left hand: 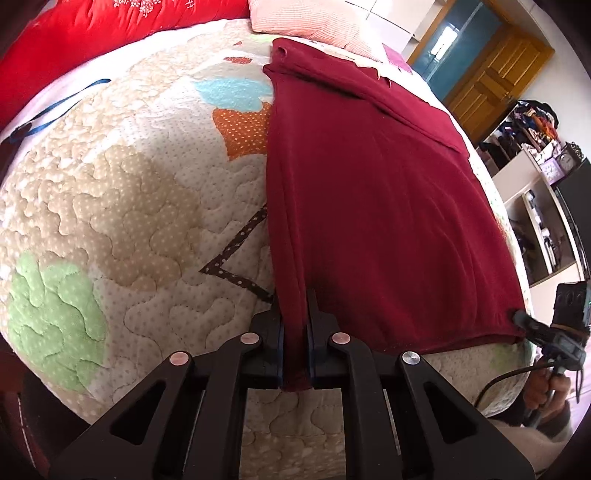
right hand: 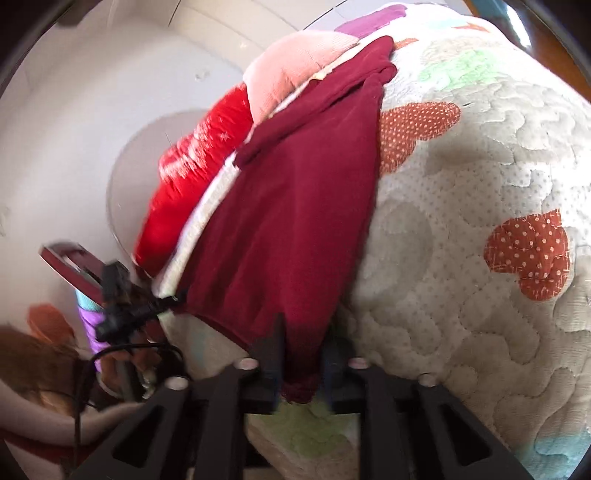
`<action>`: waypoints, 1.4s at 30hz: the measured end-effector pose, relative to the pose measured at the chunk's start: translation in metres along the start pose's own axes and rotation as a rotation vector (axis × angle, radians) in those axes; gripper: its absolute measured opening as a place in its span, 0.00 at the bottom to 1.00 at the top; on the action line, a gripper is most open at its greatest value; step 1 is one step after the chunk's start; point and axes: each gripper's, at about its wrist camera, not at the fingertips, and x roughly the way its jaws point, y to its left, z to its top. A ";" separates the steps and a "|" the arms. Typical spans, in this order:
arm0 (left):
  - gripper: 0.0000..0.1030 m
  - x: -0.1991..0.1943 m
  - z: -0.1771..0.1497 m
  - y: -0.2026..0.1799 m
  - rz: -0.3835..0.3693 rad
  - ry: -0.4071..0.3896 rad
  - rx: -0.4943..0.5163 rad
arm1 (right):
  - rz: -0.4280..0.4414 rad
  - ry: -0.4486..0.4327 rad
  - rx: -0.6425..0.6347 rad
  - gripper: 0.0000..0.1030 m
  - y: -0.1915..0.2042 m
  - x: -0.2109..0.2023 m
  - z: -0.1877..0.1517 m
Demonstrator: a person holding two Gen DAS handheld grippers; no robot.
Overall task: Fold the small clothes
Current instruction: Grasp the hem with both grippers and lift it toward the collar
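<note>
- The dark red garment lay spread flat on the patchwork quilt, its near hem toward both grippers.
- The left gripper was pressed together on the garment's near left corner, cloth pinched between its pads.
- The right gripper had the opposite corner between its fingers; whether the pads actually pressed the cloth, I couldn't tell through the blur.
- A pink pillow and a bright red duvet sat beyond the garment's far end.
- Wooden doors stood off right.
</note>
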 end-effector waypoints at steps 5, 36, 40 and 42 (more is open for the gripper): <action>0.21 0.005 0.004 0.001 -0.010 0.009 -0.047 | -0.009 0.009 -0.021 0.42 0.002 0.001 0.006; 0.06 0.085 0.310 -0.024 -0.006 -0.267 -0.072 | -0.045 -0.346 -0.059 0.12 -0.011 0.076 0.314; 0.07 0.123 0.336 -0.017 0.004 -0.228 -0.109 | -0.189 -0.259 -0.001 0.19 -0.039 0.114 0.343; 0.10 0.138 0.347 -0.005 -0.032 -0.175 -0.163 | -0.173 -0.242 0.041 0.20 -0.054 0.114 0.349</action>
